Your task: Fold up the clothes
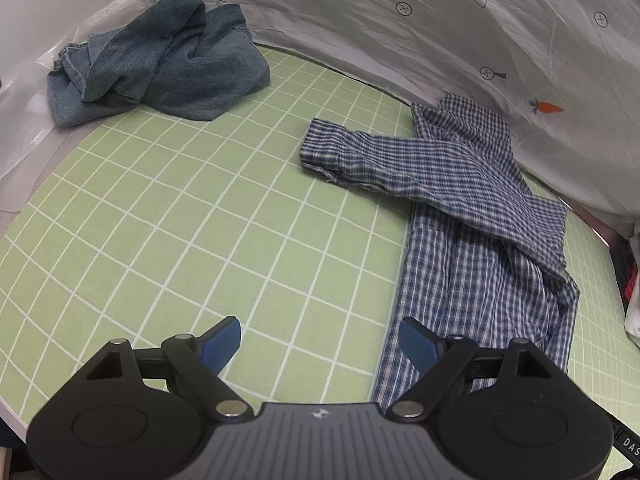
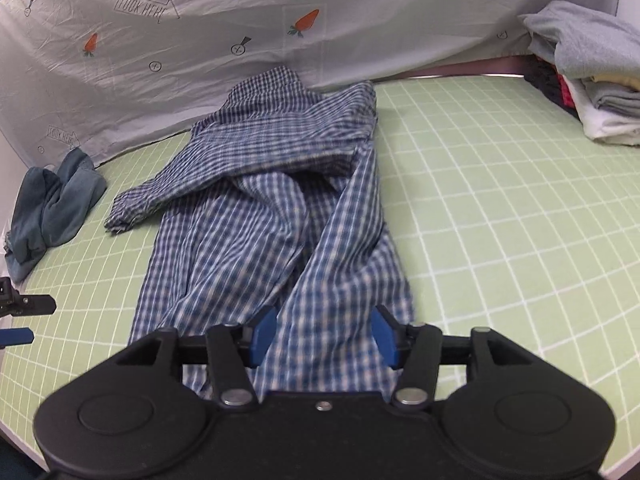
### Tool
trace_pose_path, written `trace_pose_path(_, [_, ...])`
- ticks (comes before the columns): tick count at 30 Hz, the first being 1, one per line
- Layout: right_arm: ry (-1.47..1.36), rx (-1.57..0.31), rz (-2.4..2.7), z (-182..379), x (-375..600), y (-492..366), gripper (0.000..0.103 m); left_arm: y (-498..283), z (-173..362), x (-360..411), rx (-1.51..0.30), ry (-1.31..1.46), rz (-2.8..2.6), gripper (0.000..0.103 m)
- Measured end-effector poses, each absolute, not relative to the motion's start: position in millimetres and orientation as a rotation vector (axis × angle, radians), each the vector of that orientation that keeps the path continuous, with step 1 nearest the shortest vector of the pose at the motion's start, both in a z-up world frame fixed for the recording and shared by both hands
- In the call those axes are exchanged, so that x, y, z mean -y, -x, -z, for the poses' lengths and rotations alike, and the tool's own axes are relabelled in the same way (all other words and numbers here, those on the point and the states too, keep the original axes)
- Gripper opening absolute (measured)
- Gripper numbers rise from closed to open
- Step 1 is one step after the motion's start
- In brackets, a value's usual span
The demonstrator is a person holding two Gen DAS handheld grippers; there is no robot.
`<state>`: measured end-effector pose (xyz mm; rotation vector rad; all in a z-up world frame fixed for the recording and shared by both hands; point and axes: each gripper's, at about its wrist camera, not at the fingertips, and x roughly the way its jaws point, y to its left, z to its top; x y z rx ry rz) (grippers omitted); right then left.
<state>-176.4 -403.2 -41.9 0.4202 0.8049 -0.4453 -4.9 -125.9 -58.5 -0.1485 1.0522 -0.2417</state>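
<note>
A blue-and-white checked shirt (image 1: 472, 208) lies partly folded on the green grid mat (image 1: 224, 216), one sleeve stretched to the left. In the right wrist view the shirt (image 2: 272, 200) runs from the back wall down under my right gripper. My left gripper (image 1: 320, 344) is open and empty above the mat, its right finger over the shirt's left hem. My right gripper (image 2: 322, 338) is open above the shirt's near hem, with cloth showing between the blue fingers and not pinched.
A crumpled denim garment (image 1: 160, 60) lies at the mat's far left and also shows in the right wrist view (image 2: 52, 204). A stack of folded clothes (image 2: 592, 76) sits at the far right. A white printed sheet (image 2: 200, 40) forms the back wall.
</note>
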Motion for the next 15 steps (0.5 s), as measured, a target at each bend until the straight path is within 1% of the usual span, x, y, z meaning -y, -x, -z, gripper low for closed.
trace_pose_path(5, [-0.417,-0.778,0.452,31.1,442.2,143.1,0.061,-23.9,62.3,133.7,-1.053,0.174,0.164,0.087])
trace_pose_path(10, [-0.388,-0.752,0.441,30.8,479.8,91.4,0.061,-68.5,77.7,144.1,-1.061,0.192,0.098,0.087])
trace_pose_path(15, [-0.381,-0.749,0.450,39.3,522.9,18.6,0.061,-133.7,99.3,163.0,-1.100,0.189,0.042,0.087])
